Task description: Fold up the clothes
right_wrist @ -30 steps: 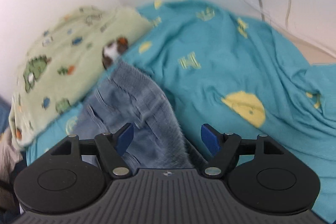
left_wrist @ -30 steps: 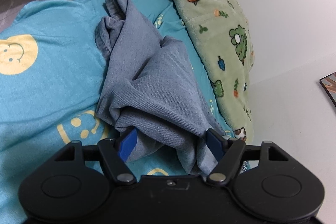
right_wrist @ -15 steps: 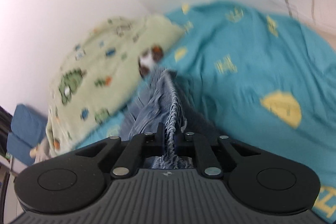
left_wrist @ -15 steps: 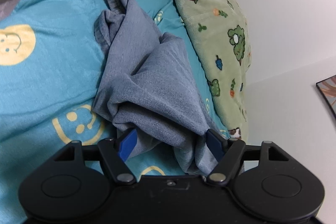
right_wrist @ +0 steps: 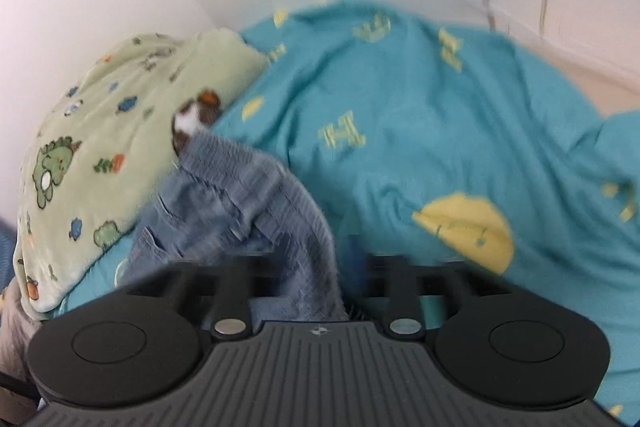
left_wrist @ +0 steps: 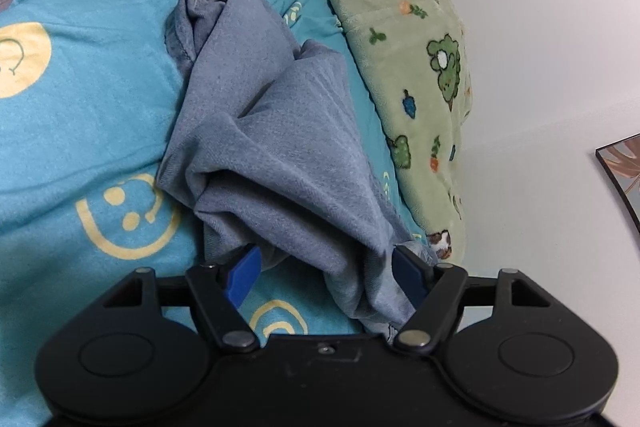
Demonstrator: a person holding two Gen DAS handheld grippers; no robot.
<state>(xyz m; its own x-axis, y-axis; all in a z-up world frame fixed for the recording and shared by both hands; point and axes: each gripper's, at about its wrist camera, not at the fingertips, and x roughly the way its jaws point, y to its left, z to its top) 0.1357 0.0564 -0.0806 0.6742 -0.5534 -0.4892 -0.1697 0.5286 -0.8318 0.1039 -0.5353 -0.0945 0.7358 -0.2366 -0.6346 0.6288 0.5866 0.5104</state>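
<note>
Home: clothes heaped on white table.

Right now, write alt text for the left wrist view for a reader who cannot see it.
A crumpled grey-blue garment lies bunched on a turquoise shirt printed with yellow smiley faces, its near end draped between the spread blue fingers of the left tool. A pale green fleece with cartoon animals lies beside it on the white table.

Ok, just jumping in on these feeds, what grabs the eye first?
A crumpled grey-blue garment lies mid-frame on the turquoise smiley-print shirt, one end between the left gripper fingers. A pale green fleece with animal prints lies alongside, on the white table.
</note>
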